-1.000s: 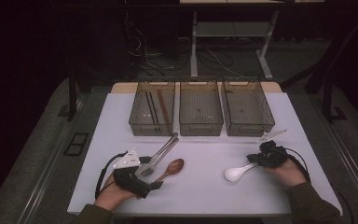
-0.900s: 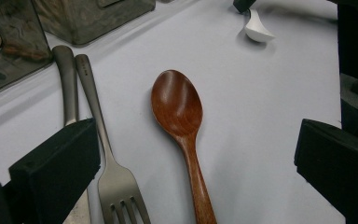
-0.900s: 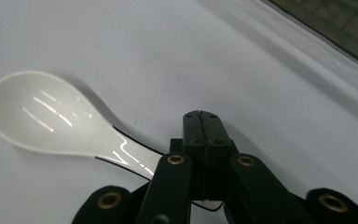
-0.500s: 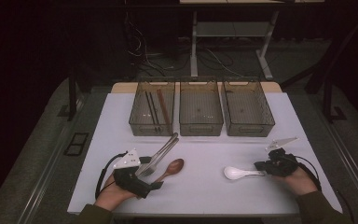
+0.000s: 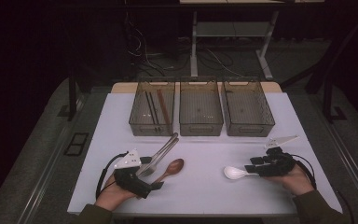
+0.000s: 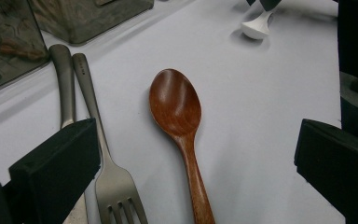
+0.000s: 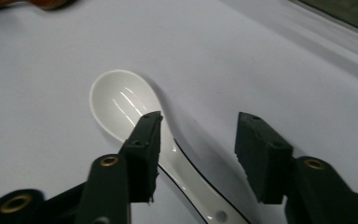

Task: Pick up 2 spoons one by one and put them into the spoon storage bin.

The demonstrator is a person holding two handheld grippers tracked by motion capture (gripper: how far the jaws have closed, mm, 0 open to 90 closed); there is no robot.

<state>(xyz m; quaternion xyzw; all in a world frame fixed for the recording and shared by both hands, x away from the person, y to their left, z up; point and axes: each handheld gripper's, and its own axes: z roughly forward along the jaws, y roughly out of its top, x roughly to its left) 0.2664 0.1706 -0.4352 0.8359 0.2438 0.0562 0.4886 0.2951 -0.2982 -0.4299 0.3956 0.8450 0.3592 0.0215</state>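
Observation:
A brown wooden spoon (image 5: pixel 173 166) (image 6: pixel 176 105) lies on the white table, bowl up, with its handle running between the wide-apart jaws of my open left gripper (image 5: pixel 154 175) (image 6: pixel 196 172). Just left of it lie a metal fork (image 6: pixel 103 161) and a second metal utensil (image 5: pixel 163 150). On the right lies a white ceramic spoon (image 5: pixel 234 172) (image 7: pixel 121 103). My right gripper (image 5: pixel 257 167) (image 7: pixel 198 128) is open and low over the spoon's handle, one jaw on either side, with a gap showing.
Three clear bins stand in a row at the back: the left bin (image 5: pixel 151 132) holds long sticks, the middle bin (image 5: pixel 201 132) and right bin (image 5: pixel 250 133) look bare. The table's near edge (image 5: pixel 205 210) runs just in front of both hands.
My right gripper has come down and back toward the near edge, ending behind the white spoon over its handle. The spoon, the left gripper and the other utensils have stayed put.

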